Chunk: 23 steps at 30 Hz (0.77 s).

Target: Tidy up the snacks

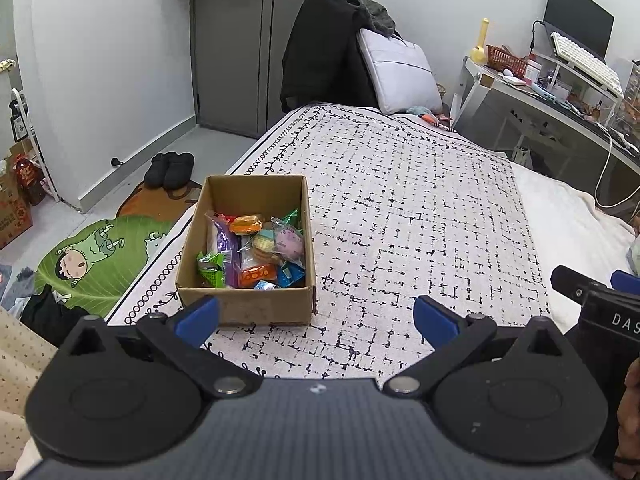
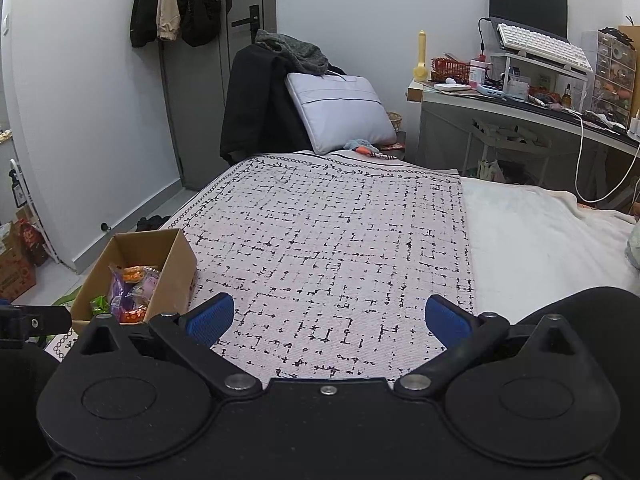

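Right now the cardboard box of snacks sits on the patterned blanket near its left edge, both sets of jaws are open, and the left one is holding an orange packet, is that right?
Not quite. The left gripper holds nothing: in the left wrist view its jaws stand wide apart over the patterned blanket. The orange packet lies inside the cardboard box. The rest is right; the right gripper is open too.

Bedroom interior. Walls (image 2: pixel 100 128): pale grey-white, white skirting. Door (image 1: pixel 232 44): grey, dark lever handle, clothes hung at its top. Floor (image 1: pixel 224 144): light grey, with a green cartoon leaf mat (image 1: pixel 96 256) and dark slippers (image 1: pixel 170 169). Bed: patterned black-on-white blanket (image 2: pixel 328 248) over a white cover (image 2: pixel 536 236). Chair (image 2: pixel 260 104): draped in a black coat, grey bag (image 2: pixel 340 110) leaning against it. Desk (image 2: pixel 500 120): cluttered, with monitor (image 2: pixel 528 2), white keyboard (image 2: pixel 544 46) on a stand, red basket (image 2: pixel 450 69).
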Tool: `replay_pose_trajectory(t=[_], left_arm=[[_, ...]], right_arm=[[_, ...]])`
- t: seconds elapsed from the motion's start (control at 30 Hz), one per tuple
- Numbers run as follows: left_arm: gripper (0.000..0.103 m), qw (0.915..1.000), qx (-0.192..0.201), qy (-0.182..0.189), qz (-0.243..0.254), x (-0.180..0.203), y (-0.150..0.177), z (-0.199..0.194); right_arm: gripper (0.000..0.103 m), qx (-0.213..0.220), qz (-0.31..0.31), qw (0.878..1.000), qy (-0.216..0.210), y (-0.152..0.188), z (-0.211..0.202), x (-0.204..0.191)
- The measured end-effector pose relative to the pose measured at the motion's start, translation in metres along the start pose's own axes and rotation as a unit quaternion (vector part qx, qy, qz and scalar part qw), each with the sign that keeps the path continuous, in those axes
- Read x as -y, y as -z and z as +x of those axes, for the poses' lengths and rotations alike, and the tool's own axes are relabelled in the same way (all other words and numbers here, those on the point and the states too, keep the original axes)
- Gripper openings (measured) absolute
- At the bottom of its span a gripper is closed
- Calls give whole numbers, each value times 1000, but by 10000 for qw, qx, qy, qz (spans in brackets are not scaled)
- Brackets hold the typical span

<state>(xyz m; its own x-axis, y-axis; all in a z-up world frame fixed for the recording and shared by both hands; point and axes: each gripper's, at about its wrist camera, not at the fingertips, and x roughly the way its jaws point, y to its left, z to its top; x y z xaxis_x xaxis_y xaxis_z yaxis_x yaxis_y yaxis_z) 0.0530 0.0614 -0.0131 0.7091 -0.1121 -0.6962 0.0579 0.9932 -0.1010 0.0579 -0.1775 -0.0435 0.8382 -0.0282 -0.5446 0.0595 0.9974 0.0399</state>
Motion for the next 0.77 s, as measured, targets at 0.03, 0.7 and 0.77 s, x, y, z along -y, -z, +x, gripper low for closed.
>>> replay_pose_trajectory(t=[0.03, 0.7, 0.77], left_arm=[[103, 10000, -2, 2, -4, 0, 0, 0], [103, 9999, -32, 34, -128, -8, 3, -1], [103, 9999, -35, 19, -136, -8, 3, 0]], right_arm=[[103, 4, -1, 10000, -3, 0, 0, 0], [103, -139, -228, 9994, -207, 3, -2, -11], [103, -157, -227, 9993, -235, 4, -3, -12]])
